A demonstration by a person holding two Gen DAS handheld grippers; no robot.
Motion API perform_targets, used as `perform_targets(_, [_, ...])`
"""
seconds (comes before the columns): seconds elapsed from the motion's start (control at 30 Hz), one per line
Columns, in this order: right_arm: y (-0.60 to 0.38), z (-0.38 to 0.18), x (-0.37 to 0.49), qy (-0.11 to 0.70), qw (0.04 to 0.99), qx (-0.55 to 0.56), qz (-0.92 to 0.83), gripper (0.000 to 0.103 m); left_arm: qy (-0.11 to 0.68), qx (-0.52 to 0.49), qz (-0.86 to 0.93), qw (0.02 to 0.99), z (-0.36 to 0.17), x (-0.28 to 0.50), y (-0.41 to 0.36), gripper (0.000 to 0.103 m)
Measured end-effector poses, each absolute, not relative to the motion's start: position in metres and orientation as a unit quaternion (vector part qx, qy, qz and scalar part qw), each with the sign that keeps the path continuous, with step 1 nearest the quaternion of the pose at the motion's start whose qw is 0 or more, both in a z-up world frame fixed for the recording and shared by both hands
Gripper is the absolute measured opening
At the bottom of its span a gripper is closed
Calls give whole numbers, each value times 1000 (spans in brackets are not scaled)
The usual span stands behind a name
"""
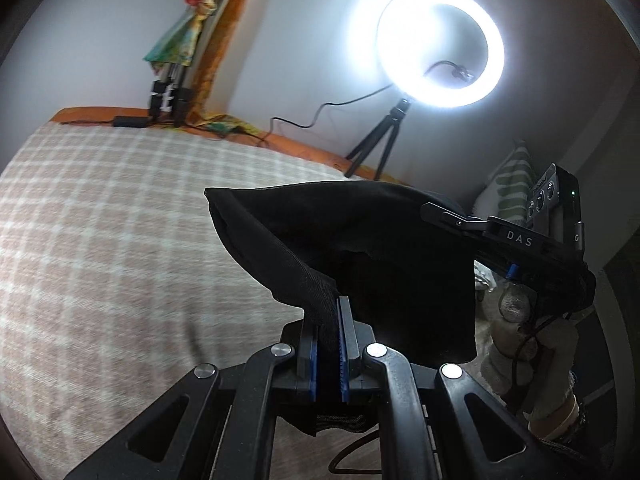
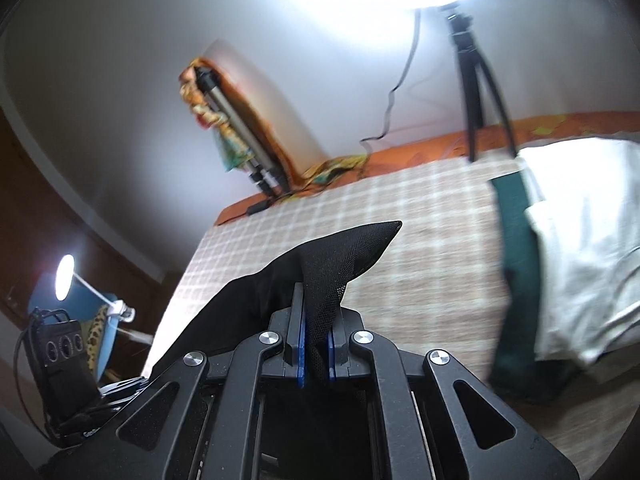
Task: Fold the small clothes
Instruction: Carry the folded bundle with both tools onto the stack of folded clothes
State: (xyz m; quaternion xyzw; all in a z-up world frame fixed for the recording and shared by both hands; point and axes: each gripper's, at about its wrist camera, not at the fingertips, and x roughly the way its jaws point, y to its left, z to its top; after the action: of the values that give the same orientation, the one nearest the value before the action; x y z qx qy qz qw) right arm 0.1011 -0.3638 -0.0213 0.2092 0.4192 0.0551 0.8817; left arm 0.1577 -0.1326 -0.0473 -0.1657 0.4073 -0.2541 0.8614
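One black garment (image 1: 360, 248), left tongs (image 1: 329, 344) and right tongs (image 2: 316, 344) each clenched on it, perhaps two cloths (image 2: 580, 248) beyond, blurred

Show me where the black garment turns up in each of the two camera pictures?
Left wrist view: black garment at centre, pinched in the left tongs.
Right wrist view: lower centre, pinched in the right tongs, trailing down-left.
Shared landmark: the ring light's tripod, standing beyond the checked blanket.

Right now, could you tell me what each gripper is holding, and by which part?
Both hold the black garment: the left gripper is shut on its mesh-banded edge, the right gripper on a mesh corner.
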Motion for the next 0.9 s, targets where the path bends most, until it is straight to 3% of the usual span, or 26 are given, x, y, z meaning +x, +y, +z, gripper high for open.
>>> perform_targets(0.9, [-514, 33, 81, 365, 912, 180, -43, 6, 373, -96, -315, 868, -19, 214, -298, 4])
